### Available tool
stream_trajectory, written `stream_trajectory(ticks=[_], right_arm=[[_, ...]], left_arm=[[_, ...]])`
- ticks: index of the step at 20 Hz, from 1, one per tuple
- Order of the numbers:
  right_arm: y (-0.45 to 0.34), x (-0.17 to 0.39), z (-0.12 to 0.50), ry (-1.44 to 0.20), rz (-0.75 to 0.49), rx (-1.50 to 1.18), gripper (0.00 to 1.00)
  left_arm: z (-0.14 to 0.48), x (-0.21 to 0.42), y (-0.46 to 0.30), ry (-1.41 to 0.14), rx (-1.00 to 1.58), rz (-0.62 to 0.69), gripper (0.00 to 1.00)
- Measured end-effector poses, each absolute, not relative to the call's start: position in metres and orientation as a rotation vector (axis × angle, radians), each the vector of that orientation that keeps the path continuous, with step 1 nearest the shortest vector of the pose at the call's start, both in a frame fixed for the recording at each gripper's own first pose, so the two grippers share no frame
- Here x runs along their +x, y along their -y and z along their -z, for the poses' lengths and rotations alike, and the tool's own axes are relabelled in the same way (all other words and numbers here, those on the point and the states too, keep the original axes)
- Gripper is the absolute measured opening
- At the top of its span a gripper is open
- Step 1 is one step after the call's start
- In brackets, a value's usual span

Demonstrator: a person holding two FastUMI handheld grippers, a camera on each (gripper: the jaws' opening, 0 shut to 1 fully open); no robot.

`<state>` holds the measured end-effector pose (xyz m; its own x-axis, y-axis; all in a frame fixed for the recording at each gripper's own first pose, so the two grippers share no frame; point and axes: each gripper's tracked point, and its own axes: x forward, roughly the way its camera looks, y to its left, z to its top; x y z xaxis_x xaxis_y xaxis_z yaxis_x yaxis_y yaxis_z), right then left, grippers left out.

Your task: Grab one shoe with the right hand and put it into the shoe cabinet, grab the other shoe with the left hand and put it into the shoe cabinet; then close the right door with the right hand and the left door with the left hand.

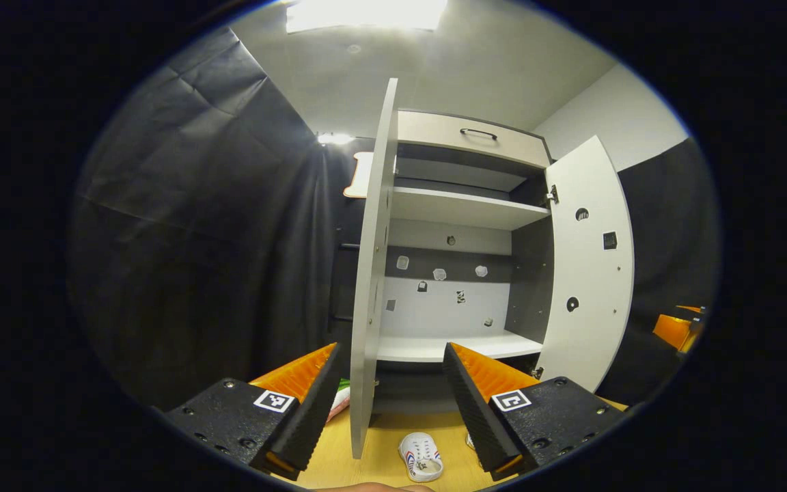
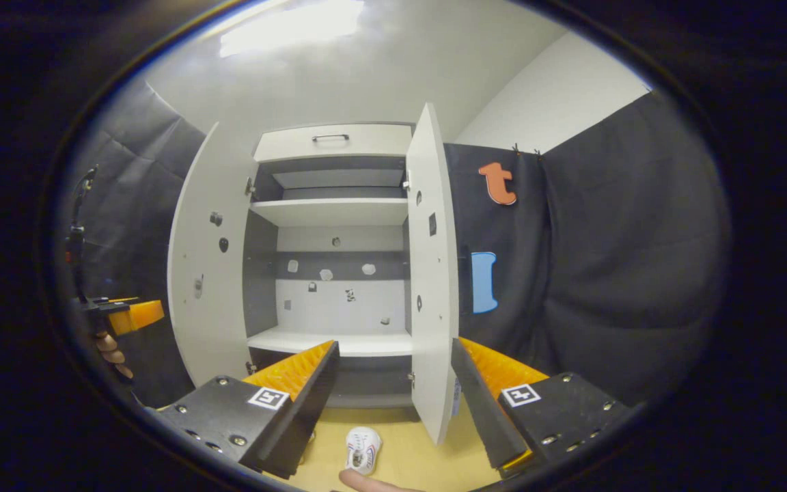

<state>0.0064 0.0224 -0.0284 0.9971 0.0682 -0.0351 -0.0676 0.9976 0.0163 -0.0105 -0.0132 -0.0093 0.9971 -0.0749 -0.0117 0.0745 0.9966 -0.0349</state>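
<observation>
The white shoe cabinet point(image 1: 465, 208) stands ahead with both doors swung open. Its left door point(image 1: 371, 273) is edge-on to me and its right door point(image 1: 588, 273) stands wide. The lower shelf point(image 1: 434, 347) is bare. A white shoe point(image 1: 421, 456) with red and blue stripes lies on the wooden floor before the cabinet. Part of another white item point(image 1: 340, 402), perhaps the second shoe, peeks out between my left finger and the door. My left gripper point(image 1: 391, 352) is open and holds nothing. In the right gripper view the shoe point(image 2: 363, 449) lies below my open, unloaded right gripper point(image 2: 393, 352).
Black cloth walls close in on both sides. The cabinet point(image 2: 339, 212) has an upper shelf and a top drawer with a handle point(image 2: 330, 137). The left gripper point(image 2: 127, 314) and the hand holding it show at the far left of the right gripper view. A fingertip point(image 2: 373, 484) shows at the bottom edge.
</observation>
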Motion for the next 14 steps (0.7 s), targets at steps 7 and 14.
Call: stream_trajectory(ticks=[7, 14], right_arm=[[-0.032, 0.033, 0.08, -0.104, -0.053, -0.032, 0.98], [-0.082, 0.058, 0.199, -0.244, -0.145, -0.064, 0.96]], left_arm=[[0.025, -0.016, 0.016, -0.036, -0.038, 0.091, 0.9], [0.043, -0.026, 0.007, -0.045, -0.053, 0.088, 0.89]])
